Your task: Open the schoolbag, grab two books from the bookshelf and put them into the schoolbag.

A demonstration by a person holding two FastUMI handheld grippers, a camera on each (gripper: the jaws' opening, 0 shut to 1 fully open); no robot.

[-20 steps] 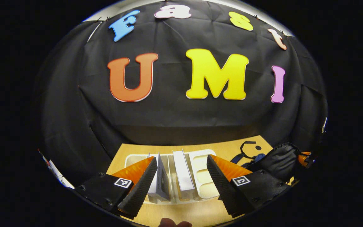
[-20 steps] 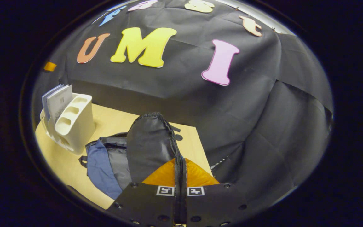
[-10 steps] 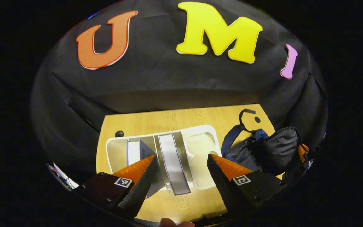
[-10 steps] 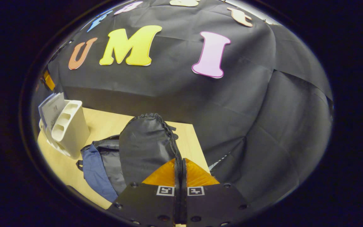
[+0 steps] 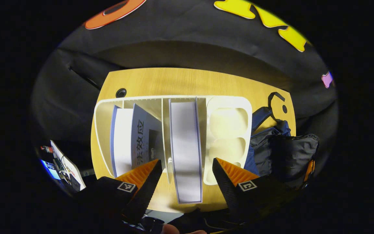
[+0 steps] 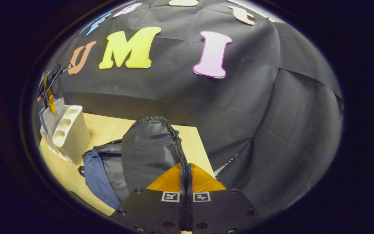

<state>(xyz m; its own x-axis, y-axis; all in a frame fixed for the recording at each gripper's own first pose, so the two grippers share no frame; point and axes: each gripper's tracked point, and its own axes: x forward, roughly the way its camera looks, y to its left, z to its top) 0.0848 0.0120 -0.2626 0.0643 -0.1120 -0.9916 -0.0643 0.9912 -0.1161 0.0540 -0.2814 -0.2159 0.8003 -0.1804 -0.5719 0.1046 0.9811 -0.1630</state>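
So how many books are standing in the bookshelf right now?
2. One leans in the left slot, cover showing; the other stands in the middle slot, between the open left gripper. More could be hidden behind.

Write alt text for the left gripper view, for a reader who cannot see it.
The open left gripper hovers above a white bookshelf on a wooden table, its fingers straddling an upright book. Another book leans in the left compartment, and a dark schoolbag lies to the right.

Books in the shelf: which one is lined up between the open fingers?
The white book standing alone in the middle slot sits between the left hand-held gripper fingers. The other books lean in the next slot, behind one finger.
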